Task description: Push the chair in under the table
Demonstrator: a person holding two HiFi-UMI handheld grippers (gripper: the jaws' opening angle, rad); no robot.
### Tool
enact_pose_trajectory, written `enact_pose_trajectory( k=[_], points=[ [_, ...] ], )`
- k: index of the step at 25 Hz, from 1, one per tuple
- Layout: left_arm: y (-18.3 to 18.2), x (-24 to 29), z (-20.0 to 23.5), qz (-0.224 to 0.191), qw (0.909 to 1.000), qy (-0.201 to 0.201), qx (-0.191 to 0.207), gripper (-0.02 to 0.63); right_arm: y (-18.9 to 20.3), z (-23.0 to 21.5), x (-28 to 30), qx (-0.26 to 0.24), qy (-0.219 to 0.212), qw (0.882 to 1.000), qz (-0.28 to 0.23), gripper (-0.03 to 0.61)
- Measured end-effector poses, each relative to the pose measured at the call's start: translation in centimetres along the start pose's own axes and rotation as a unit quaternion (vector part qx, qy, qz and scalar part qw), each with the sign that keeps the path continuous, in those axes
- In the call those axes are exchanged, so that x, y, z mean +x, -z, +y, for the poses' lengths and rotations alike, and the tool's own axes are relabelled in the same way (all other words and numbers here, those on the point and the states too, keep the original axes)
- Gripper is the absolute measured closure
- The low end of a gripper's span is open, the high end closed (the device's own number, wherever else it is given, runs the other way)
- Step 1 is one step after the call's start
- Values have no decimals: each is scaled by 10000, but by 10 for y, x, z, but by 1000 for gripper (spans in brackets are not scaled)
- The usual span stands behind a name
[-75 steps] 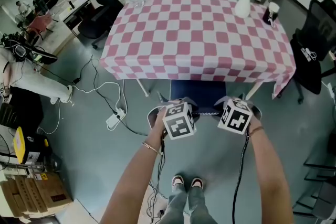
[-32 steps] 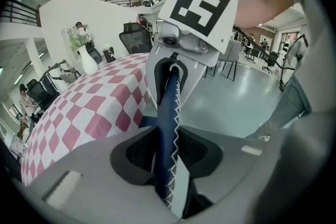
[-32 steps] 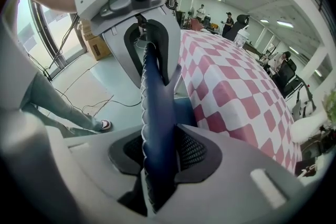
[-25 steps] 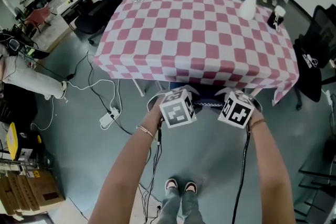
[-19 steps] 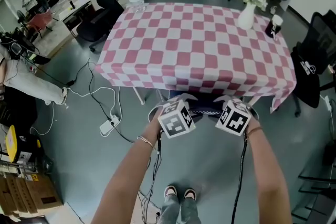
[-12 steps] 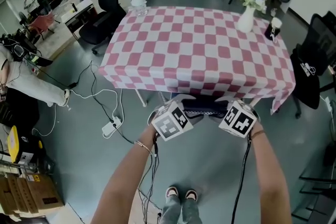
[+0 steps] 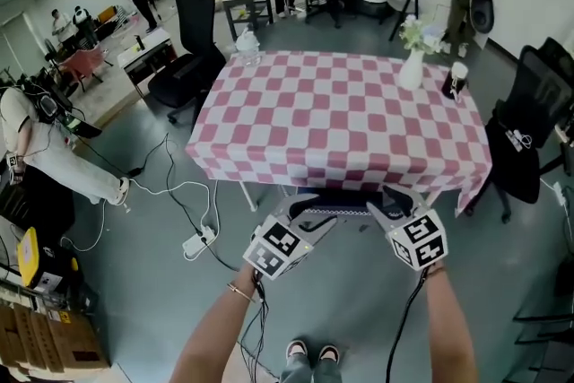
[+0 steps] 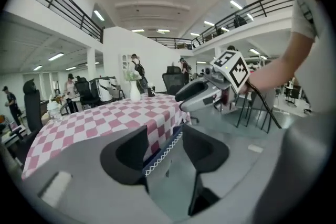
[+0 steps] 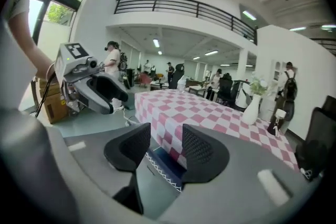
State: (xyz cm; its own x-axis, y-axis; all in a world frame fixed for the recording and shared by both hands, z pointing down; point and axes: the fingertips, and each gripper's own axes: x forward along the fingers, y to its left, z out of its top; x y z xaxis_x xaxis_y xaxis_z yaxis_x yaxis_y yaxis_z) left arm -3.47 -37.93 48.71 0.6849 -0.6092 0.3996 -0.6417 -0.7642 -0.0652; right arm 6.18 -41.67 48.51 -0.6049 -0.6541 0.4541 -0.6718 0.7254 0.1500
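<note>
Power strip: white block on the grey floor, left of centre, with a cable trailing off it.
Left gripper: lower centre-left and let go. Its jaws stand apart, having just sprung wide and eased in a touch, with nothing pinched.
Chair: dead centre, tucked beneath the table's near edge. Only its dark blue edge with white zigzag trim peeks out.
Table: pink-and-white checked cloth, filling mid-frame.
Right gripper: lower centre-right and released. Its jaws have just been opening wide, and nothing sits between the pads.
Vase: white, with flowers, upper right on the cloth.
</note>
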Motion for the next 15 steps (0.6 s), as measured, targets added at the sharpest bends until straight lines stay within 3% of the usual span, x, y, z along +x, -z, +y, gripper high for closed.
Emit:
enact_pose_trajectory(
  k=[4,9,15],
  points=[
    [-33,-37,3,-622,9943,-824,-251,405,-27,-4,-45,527,806,9933,-641,382],
    [-72,-88,-10,-1258,9755,-1701,-611,417,-51,18,-108,1004,1259,9787,-1275,382],
    [-95,-137,-41,-1567,9606,-2181,-721,420,-74,37,-182,1421,1796,9567,-1795,382]
  ],
)
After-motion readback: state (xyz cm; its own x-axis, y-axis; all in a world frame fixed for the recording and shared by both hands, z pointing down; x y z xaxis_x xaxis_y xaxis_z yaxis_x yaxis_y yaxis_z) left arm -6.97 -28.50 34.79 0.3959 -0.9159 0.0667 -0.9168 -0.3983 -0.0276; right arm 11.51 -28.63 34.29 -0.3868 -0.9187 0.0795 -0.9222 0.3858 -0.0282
